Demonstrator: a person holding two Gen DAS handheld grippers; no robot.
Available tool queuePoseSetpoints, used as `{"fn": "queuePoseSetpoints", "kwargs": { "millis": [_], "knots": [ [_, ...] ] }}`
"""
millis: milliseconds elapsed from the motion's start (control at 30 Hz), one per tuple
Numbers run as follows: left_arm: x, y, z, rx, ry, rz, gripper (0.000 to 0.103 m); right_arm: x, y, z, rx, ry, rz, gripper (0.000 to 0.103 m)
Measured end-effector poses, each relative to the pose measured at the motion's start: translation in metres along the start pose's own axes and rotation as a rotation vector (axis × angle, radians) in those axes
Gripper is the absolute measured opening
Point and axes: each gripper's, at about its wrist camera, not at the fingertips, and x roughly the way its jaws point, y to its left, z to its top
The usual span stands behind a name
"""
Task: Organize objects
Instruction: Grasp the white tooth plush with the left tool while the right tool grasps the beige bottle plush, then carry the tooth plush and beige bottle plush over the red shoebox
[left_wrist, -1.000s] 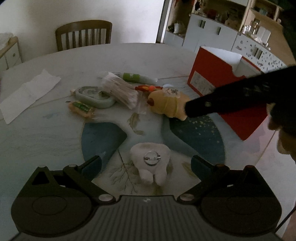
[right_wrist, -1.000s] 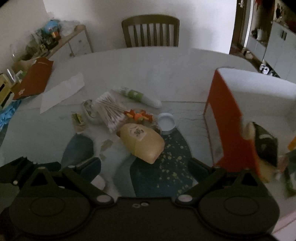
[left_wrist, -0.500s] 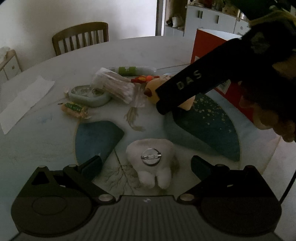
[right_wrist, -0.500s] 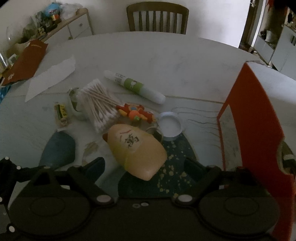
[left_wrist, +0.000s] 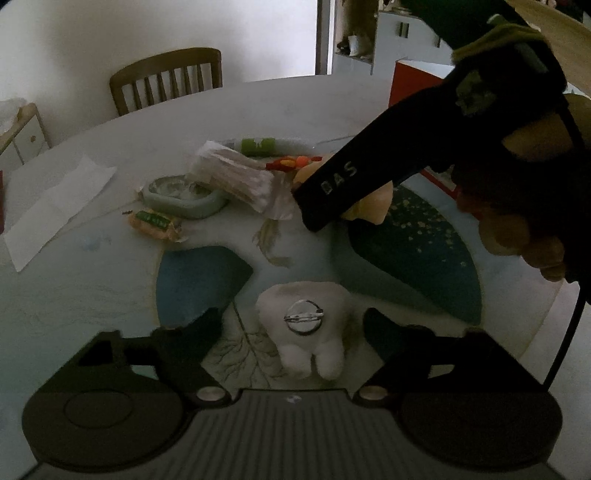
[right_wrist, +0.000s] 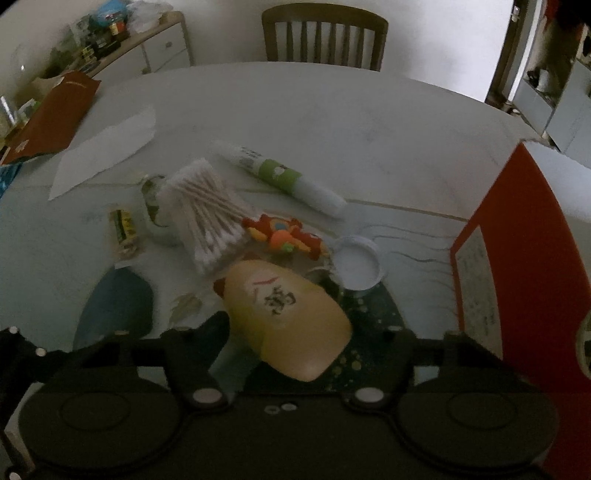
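Observation:
My left gripper is open, its fingers on either side of a white tooth-shaped plush with a metal pin, lying on the table. My right gripper is open and straddles a yellow bottle with a red cap, lying on its side. In the left wrist view the right gripper's black body hides most of that bottle. A bundle of cotton swabs, a green-banded white tube, an orange toy and a white lid lie beyond.
A red box stands open at the right. A pale green dish, a small snack packet and a white paper lie at the left. A wooden chair stands behind the round table; a red folder lies far left.
My right gripper has moved forward and down over the yellow bottle, which now sits between its fingers. My left gripper has stayed around the tooth plush.

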Motion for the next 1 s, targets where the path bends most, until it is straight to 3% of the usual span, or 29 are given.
{"fn": "queuePoseSetpoints", "kwargs": {
  "millis": [100, 200, 500, 1000],
  "knots": [
    [-0.004, -0.002, 0.001, 0.009, 0.001, -0.009, 0.059, -0.002, 0.000, -0.001, -0.003, 0.006, -0.016, 0.060],
    [-0.006, -0.004, 0.002, 0.019, 0.008, -0.018, 0.051, -0.005, 0.000, -0.003, 0.004, 0.011, -0.016, 0.057],
    [-0.011, -0.002, 0.003, -0.024, 0.034, -0.032, 0.048, -0.024, -0.004, -0.018, 0.062, 0.019, -0.014, 0.055],
    [-0.047, -0.014, 0.003, -0.065, 0.000, -0.098, 0.046, -0.106, -0.018, -0.054, 0.141, -0.042, 0.018, 0.055]
  ]
}}
